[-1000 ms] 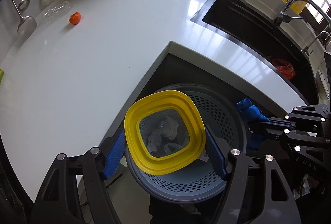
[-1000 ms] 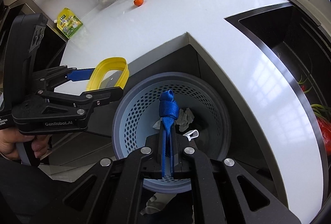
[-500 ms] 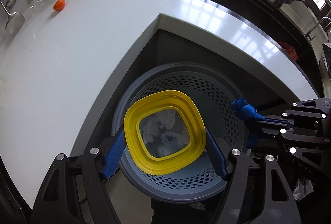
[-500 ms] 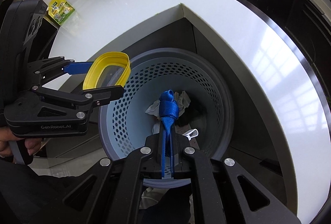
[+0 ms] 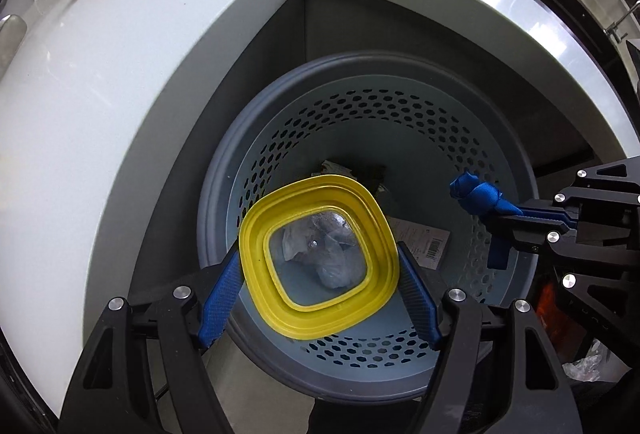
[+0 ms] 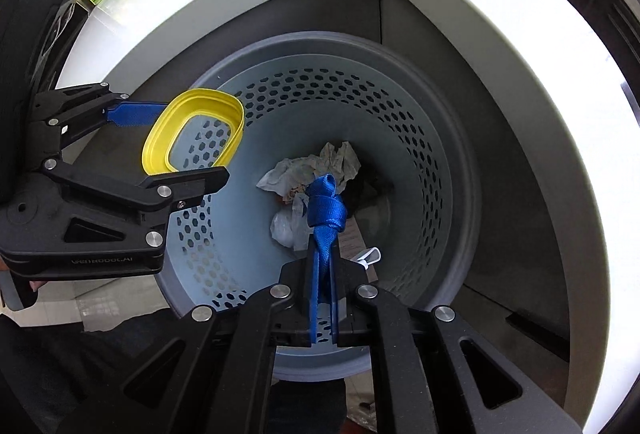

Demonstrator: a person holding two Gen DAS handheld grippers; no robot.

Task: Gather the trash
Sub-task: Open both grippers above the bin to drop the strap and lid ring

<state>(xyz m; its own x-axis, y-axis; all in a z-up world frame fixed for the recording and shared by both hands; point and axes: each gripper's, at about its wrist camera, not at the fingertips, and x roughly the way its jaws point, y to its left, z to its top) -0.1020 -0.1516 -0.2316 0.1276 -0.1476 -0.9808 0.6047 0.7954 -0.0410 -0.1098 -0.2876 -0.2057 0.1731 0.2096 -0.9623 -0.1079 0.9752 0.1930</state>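
— Yellow lid [image 5: 318,258] sits flat across the left hand-held gripper [image 5: 320,288], pads wide on its two edges, directly over the grey perforated bin [image 5: 460,137].

— And the right hand-held gripper [image 6: 325,234]?

— Pinched shut on a knotted blue strap [image 6: 325,211], long axis pointing down into the bin (crumpled paper [image 6: 320,163] below). Both hang inside the rim; the strap looks nearer the bottom.

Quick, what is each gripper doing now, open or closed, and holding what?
Left gripper: closed on the yellow lid, over the bin.
Right gripper: shut on the knotted blue strap.
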